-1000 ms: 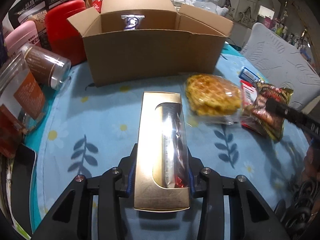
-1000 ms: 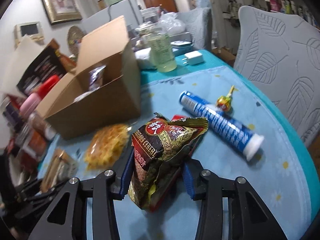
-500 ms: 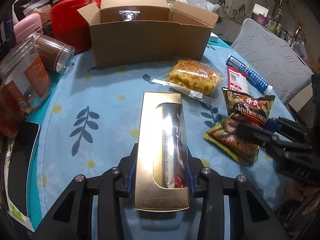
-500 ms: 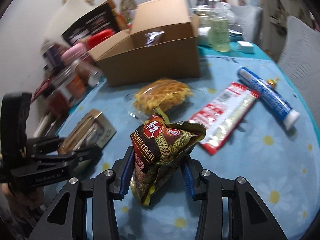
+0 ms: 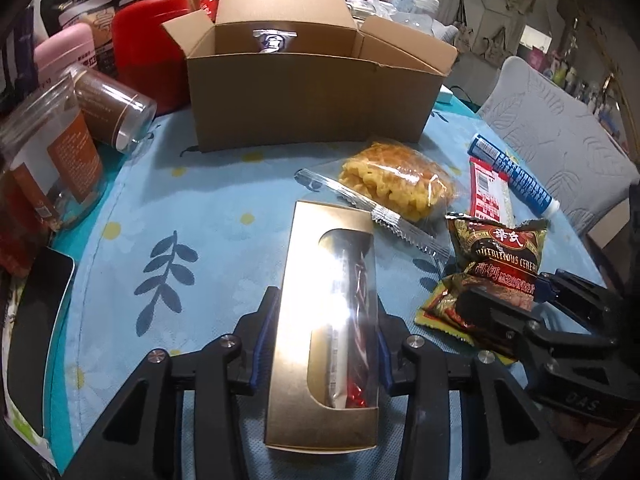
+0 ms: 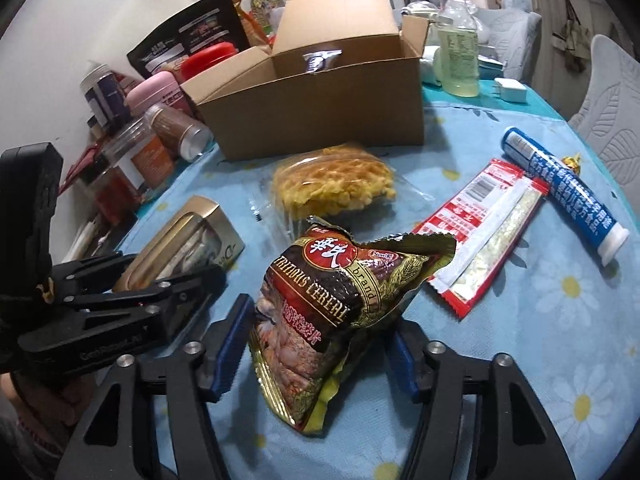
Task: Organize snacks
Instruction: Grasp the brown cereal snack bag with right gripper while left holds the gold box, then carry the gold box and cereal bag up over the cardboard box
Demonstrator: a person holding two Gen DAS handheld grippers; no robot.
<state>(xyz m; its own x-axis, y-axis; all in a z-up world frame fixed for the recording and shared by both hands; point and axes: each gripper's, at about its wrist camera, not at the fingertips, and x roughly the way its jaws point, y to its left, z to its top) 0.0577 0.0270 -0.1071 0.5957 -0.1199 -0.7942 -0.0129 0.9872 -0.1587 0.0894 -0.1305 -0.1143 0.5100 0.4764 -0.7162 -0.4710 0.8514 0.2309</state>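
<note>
My left gripper (image 5: 322, 320) is shut on a long gold box (image 5: 296, 320) with a clear window, held over the blue cloth. The open cardboard box (image 5: 312, 96) (image 6: 320, 120) stands behind, with a silver wrapper inside. My right gripper (image 6: 320, 344) (image 5: 512, 292) straddles a dark cereal bag (image 6: 332, 292) (image 5: 500, 256) that rests on the cloth. Its jaws are opening and the pads stand just off the bag's sides. A bagged waffle (image 6: 332, 188) (image 5: 396, 184), a red sachet (image 6: 484, 232) and a blue tube (image 6: 560, 192) lie loose on the table.
Jars (image 5: 52, 160) and red and pink canisters (image 5: 148, 48) crowd the left edge, beside a dark phone (image 5: 36, 332). A bottle (image 6: 458, 52) and a white charger (image 6: 508, 90) sit behind the box. A grey chair (image 5: 560, 148) stands at the right.
The right gripper carried the cereal bag left, closer to the gold box, lowered it onto the cloth and widened its jaws. The left gripper drew back a little and keeps its grip.
</note>
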